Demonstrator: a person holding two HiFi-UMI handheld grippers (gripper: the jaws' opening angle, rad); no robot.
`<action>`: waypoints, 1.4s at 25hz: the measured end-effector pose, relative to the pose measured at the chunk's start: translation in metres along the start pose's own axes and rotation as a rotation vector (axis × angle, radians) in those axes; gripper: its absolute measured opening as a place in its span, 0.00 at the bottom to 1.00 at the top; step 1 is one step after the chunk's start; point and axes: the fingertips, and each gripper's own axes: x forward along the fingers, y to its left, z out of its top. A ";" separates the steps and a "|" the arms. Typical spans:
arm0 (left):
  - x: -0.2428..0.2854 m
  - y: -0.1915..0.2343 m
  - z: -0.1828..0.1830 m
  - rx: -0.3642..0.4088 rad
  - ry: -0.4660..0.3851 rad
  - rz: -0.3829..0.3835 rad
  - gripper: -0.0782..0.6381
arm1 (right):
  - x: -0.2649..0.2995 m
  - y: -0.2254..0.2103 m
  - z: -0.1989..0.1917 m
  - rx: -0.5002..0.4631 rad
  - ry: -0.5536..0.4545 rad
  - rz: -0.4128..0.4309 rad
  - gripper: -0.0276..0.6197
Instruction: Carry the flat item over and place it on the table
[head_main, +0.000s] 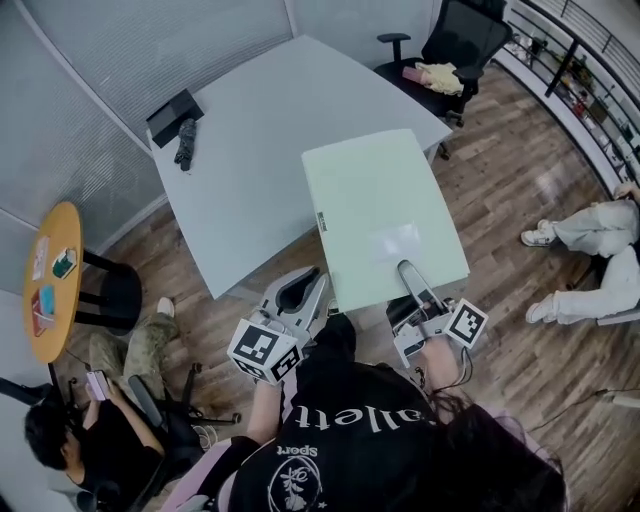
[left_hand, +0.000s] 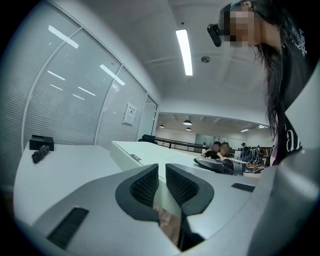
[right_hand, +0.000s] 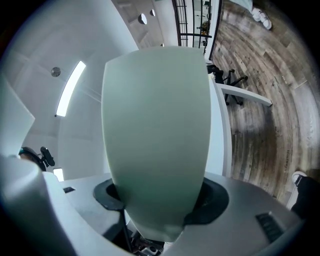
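– Board (head_main: 385, 215) position, taken from the table (head_main: 250, 130)?
– It is pale green and lies flat, carried over the table's near right corner. Its far part overlaps the tabletop. Its near part sticks out past the table's edge, above the wood floor (head_main: 500, 180). I cannot tell whether it touches the tabletop.
– What has hold of it?
– Both grippers, on the side away from the table. The left gripper (head_main: 312, 290) sits at the board's near left corner. Its jaws are drawn almost together, with a pale sliver of the board's edge pinched between the pads. The right gripper (head_main: 408, 275) is further right on the near edge, one jaw lying on top of the board. Its jaws stand wide and clamp the board between them.
– Anything else on the table?
– A black box (head_main: 174, 115) with a dark object (head_main: 185, 142) just beside it, both at the table's far left corner, well apart from the board.
– And around the table?
– A black office chair (head_main: 450, 50) stands beyond its far right corner, with a pale cloth (head_main: 437, 76) on the seat. A small round side table (head_main: 50, 285) stands off its left side, and a seated person (head_main: 80, 430) is near that.
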 end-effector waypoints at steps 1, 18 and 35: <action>0.004 0.012 0.004 0.004 -0.002 0.005 0.19 | 0.011 -0.002 0.002 0.002 0.001 -0.002 0.50; 0.039 0.180 0.038 -0.051 -0.052 0.106 0.19 | 0.181 -0.034 0.018 0.031 0.072 -0.054 0.50; 0.060 0.215 0.035 -0.073 -0.037 0.114 0.19 | 0.231 -0.049 0.033 0.045 0.090 -0.072 0.50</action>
